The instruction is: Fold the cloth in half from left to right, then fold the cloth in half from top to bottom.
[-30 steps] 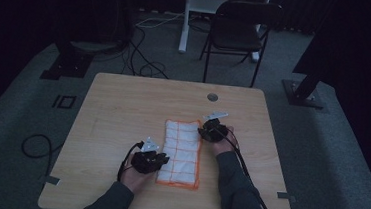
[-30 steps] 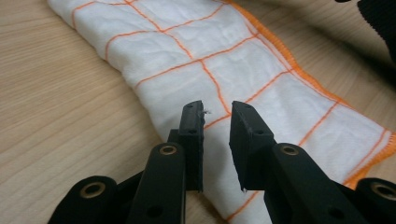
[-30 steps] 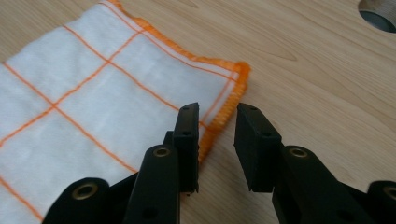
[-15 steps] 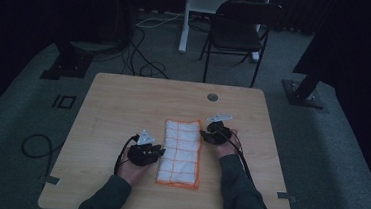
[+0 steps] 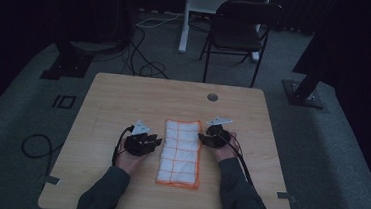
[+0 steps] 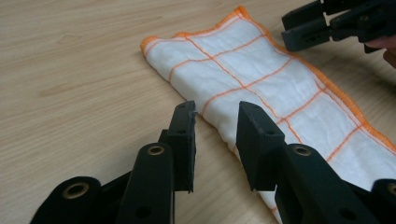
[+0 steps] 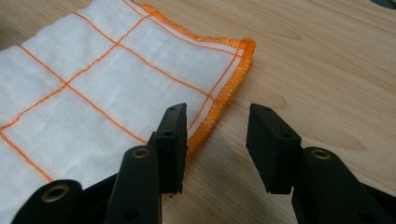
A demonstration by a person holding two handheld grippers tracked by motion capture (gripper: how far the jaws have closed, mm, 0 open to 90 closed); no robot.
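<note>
A white cloth (image 5: 180, 152) with an orange grid and orange hem lies folded into a long strip on the counter (image 5: 123, 99), a little toward the person's edge and roughly midway between the side edges, its length running from near edge toward far edge. It lies flat, so either long edge is free to be pinched. The left hand-held gripper (image 5: 154, 143) sits just beside the cloth's left long edge, jaws apart and empty, low over the wood at the folded edge in the left gripper view (image 6: 215, 135). The right hand-held gripper (image 5: 202, 136) flanks the opposite edge near the far corner, jaws likewise apart (image 7: 215, 135), one over the hem. This paired stance likely readies another fold.
</note>
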